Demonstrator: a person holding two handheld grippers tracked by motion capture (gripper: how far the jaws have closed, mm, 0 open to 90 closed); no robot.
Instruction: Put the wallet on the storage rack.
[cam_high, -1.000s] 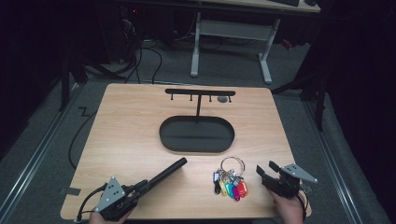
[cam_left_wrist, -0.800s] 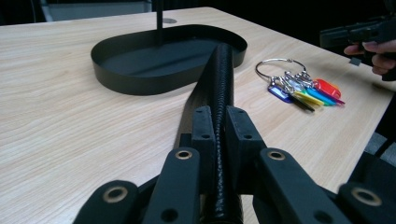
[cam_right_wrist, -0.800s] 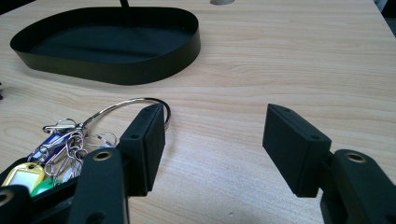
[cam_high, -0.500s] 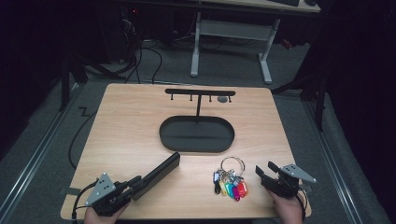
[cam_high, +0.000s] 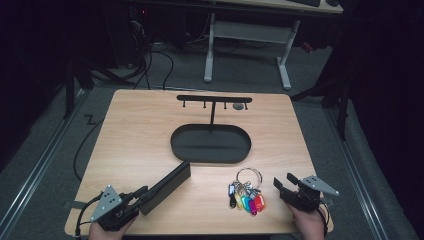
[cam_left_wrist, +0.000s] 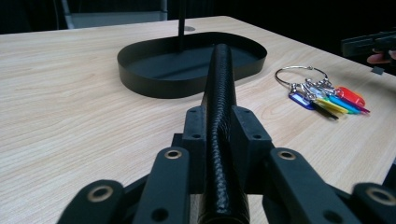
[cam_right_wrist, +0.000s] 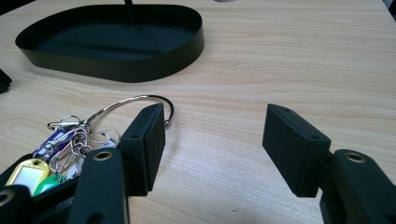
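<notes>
A long black textured case (cam_high: 167, 186) lies slanted at the table's front left, its far end near the black oval tray (cam_high: 210, 155). My left gripper (cam_high: 141, 198) is shut on the case's near end; the pads touch both sides of the case (cam_left_wrist: 222, 70), though the jaws have just been opening. A key ring with coloured tags (cam_high: 245, 195) lies at the front right. My right gripper (cam_high: 282, 186) stands open just right of it. In the right gripper view the ring (cam_right_wrist: 140, 100) curves by the left pad of that gripper (cam_right_wrist: 215, 140), with bare wood between the jaws.
A black T-shaped rack with hooks (cam_high: 214, 99) rises from the tray's (cam_left_wrist: 140, 84) back. The key tags (cam_left_wrist: 327, 98) lie right of the case. Bare wood stretches left of the tray. A desk frame and cables stand beyond the table's far edge.
The left gripper has shifted slightly left, and the case now shows a broader side than before. The right gripper and keys have stayed put.
</notes>
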